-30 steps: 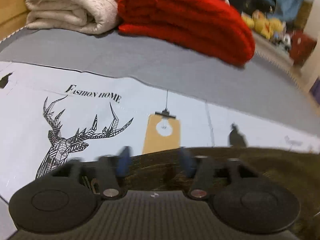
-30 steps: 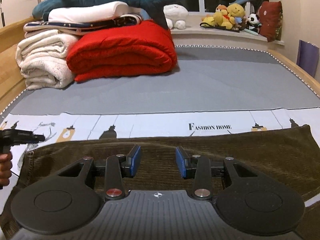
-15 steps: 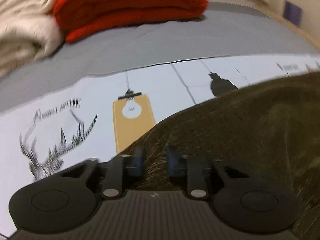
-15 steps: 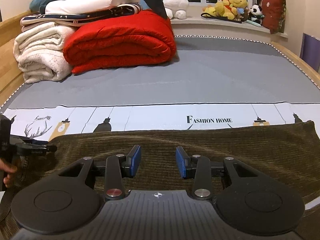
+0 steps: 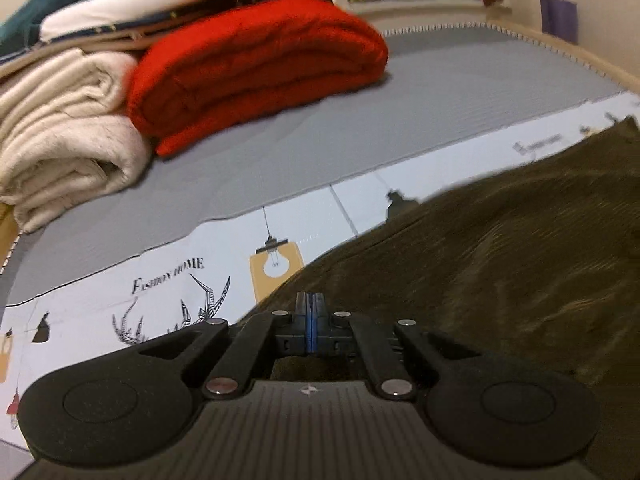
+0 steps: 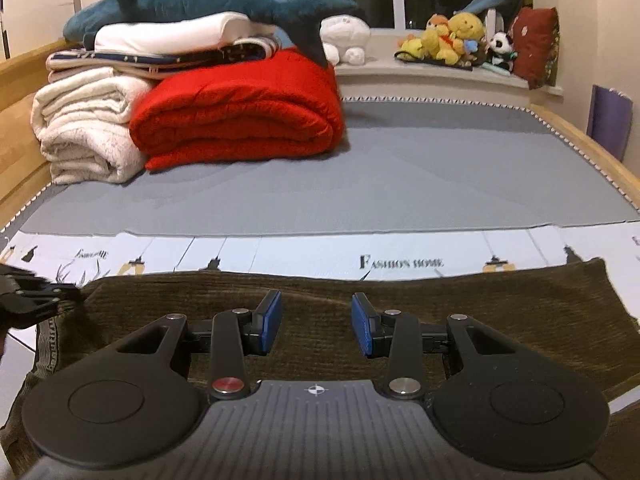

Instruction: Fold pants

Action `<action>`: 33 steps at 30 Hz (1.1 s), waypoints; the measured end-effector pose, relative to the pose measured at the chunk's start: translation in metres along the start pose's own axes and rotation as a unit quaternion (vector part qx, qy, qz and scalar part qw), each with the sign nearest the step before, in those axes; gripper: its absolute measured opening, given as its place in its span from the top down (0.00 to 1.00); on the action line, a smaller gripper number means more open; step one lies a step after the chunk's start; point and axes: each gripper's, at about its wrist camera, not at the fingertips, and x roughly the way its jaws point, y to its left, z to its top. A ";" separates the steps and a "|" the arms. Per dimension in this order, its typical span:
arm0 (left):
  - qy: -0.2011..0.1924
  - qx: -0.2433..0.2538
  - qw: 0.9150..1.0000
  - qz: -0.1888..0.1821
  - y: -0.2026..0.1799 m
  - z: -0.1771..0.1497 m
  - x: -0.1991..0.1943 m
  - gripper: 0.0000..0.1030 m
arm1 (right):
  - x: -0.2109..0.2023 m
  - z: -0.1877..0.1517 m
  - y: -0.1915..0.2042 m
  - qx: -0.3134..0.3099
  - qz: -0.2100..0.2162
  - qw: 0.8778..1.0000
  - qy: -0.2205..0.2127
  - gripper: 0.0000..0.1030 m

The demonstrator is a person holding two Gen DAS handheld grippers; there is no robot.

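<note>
Bedroom, wooden-framed bed with a grey mattress cover (image 6: 400, 184); a pale printed sheet (image 6: 304, 252) runs in a band across the near edge.

Item 1: pants (image 6: 400, 300), dark olive corduroy, laid flat on the printed sheet along the bed's near edge. Long axis runs left to right across the right wrist view; waistband with lettered elastic at the left end, the far end reaching toward the right edge of the bed.

Item 2: left gripper (image 5: 311, 322), fingers pressed together, blue pads meeting. It sits at the waistband end of the pants; cloth lies right at the tips, and the pinch appears to hold the pants' edge, though the contact itself is hidden by the pads. It shows also at the left margin of the right wrist view, against the waistband corner.

Item 3: right gripper (image 6: 316, 326), fingers apart, nothing between them. It hovers over the middle of the pants, pointing across the short axis toward the far side of the bed.

Item 4: background stock at the far left corner: red quilt (image 6: 240, 120), cream blanket (image 6: 84, 132), plush shark (image 6: 192, 4) on folded linens; soft toys (image 6: 452, 40) on the window ledge.

Note: the left gripper is nearer the waistband, so a lengthwise fold would likely carry that end rightward along the long axis.
</note>
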 end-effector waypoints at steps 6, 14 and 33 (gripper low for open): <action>0.000 -0.021 0.999 -0.046 -0.019 -0.010 -0.076 1.00 | -0.028 0.009 -0.017 0.028 -0.008 0.999 -0.030 0.61; 0.005 -0.094 0.993 -0.077 -0.006 -0.045 -0.096 0.96 | -0.050 0.002 -0.030 0.105 0.021 0.994 -0.027 0.61; 0.078 -0.084 0.990 -0.083 0.059 0.005 0.121 0.34 | -0.010 0.008 -0.024 0.076 0.024 0.997 0.005 0.61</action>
